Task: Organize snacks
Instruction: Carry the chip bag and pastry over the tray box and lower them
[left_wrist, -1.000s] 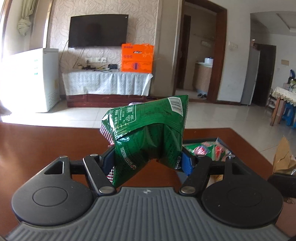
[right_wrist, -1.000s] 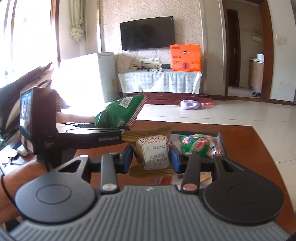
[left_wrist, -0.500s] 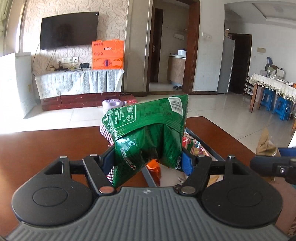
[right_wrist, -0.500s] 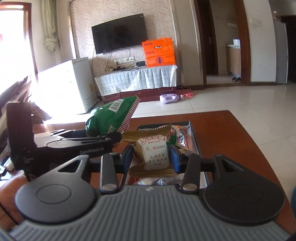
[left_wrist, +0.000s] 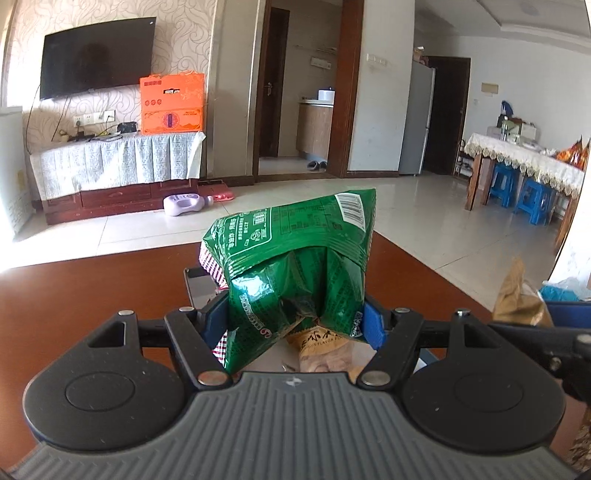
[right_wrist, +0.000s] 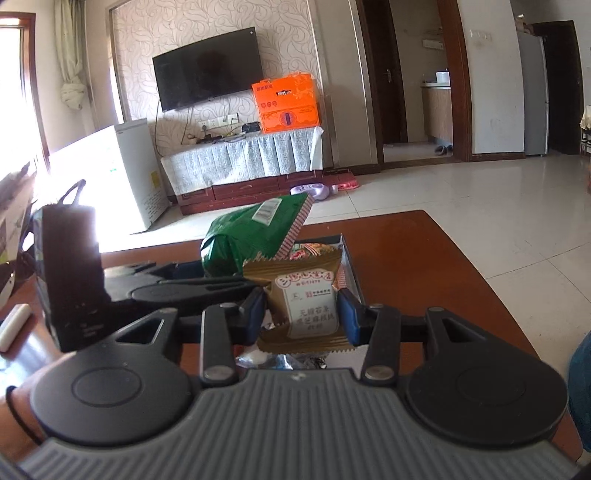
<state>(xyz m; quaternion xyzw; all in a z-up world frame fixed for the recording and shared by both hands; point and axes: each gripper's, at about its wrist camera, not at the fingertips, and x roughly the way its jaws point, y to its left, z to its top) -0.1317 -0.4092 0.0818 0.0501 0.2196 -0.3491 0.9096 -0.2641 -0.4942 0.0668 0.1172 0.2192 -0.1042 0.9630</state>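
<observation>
The left gripper has its blue fingers clenched on a green bag of crinkled, glossy foil with a barcode near its top corner and a red-and-white checked edge at the fingers' left side. The bag stands puffed and creased above the fingers, pinched in at its lower part. Just below the fingers lies a tan packet inside a shallow dark tray, whose thin rim shows beyond the left finger.

The right gripper grasps a small gold pouch with zigzag-cut ends and a white label, upright between its fingers. Beyond these fingers sits the tray, holding red-and-green wrappers; the left gripper with its bag hangs just to the left of them.

Against a second ago, the tray has come from far ahead and to the side to directly under both pairs of fingers (both grips look unchanged).

The reddish-brown, polished surface lies bare to the right of the tray up to its rounded far edge; to the left, the other tool crowds the space.
</observation>
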